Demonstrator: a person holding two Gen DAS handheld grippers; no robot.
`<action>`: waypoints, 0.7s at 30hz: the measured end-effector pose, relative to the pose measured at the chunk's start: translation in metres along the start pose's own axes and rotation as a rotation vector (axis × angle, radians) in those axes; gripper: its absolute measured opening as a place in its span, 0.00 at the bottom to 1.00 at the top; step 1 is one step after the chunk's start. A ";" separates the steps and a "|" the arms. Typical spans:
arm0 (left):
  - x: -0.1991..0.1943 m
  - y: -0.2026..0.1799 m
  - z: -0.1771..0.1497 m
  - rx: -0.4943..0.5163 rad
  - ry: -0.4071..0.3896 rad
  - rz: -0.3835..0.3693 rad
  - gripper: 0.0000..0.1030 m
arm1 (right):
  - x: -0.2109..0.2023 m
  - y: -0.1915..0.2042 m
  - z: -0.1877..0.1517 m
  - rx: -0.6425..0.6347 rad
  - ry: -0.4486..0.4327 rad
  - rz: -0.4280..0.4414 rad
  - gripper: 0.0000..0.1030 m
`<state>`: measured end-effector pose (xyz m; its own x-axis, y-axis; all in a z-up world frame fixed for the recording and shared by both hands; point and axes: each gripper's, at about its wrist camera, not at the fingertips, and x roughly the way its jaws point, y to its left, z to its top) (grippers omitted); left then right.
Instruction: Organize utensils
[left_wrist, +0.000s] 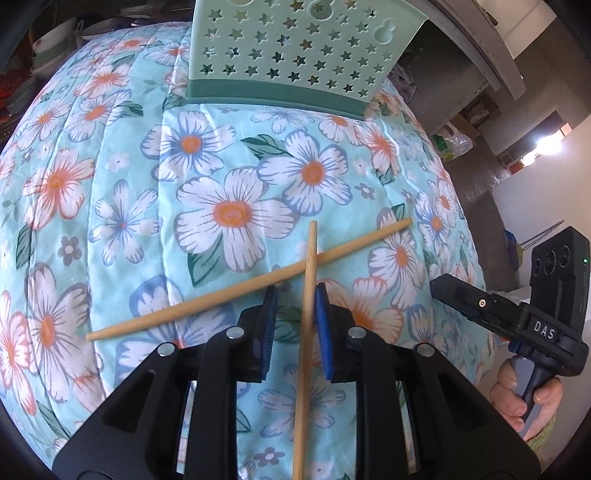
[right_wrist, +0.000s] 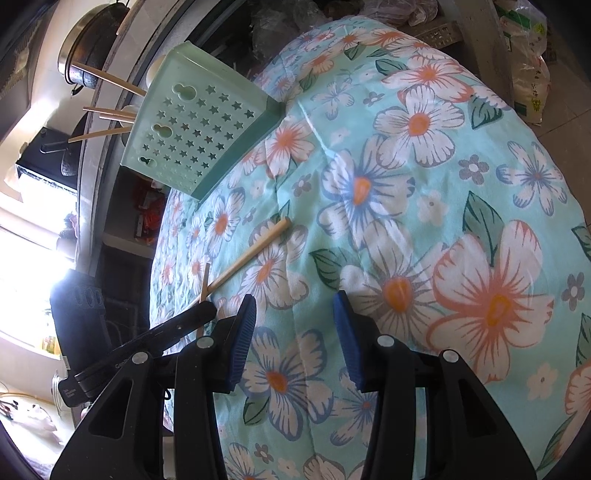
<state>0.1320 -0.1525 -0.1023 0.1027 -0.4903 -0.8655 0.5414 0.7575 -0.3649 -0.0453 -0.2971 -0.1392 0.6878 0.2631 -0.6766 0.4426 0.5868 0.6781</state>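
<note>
Two wooden chopsticks lie crossed on the floral cloth (left_wrist: 229, 210). One chopstick (left_wrist: 306, 332) runs lengthwise between the pads of my left gripper (left_wrist: 295, 299), resting against the right pad; the jaws are partly closed with a gap on the left side. The other chopstick (left_wrist: 221, 295) lies slantwise across it and also shows in the right wrist view (right_wrist: 255, 247). A mint-green holder (left_wrist: 295, 48) with star holes stands at the far edge; in the right wrist view (right_wrist: 199, 129) several chopsticks (right_wrist: 110, 114) stick out of it. My right gripper (right_wrist: 293, 306) is open and empty above the cloth.
The right gripper's body (left_wrist: 517, 317) and the hand holding it are at the table's right edge. A metal pot (right_wrist: 92, 48) and shelves with clutter stand behind the holder. A plastic bag (right_wrist: 532, 66) lies on the floor beyond the table.
</note>
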 end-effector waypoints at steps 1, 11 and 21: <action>0.001 -0.001 0.000 0.000 -0.005 0.005 0.17 | 0.000 0.000 0.000 0.000 0.000 0.000 0.42; -0.018 -0.007 -0.013 0.040 -0.085 0.081 0.05 | -0.009 0.000 0.007 0.029 -0.020 0.081 0.42; -0.035 -0.009 -0.014 0.062 -0.150 0.144 0.05 | 0.029 0.013 0.023 0.112 0.054 0.174 0.41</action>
<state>0.1115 -0.1363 -0.0738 0.3033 -0.4416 -0.8444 0.5619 0.7986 -0.2158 -0.0064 -0.2996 -0.1439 0.7288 0.3959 -0.5587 0.3827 0.4412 0.8118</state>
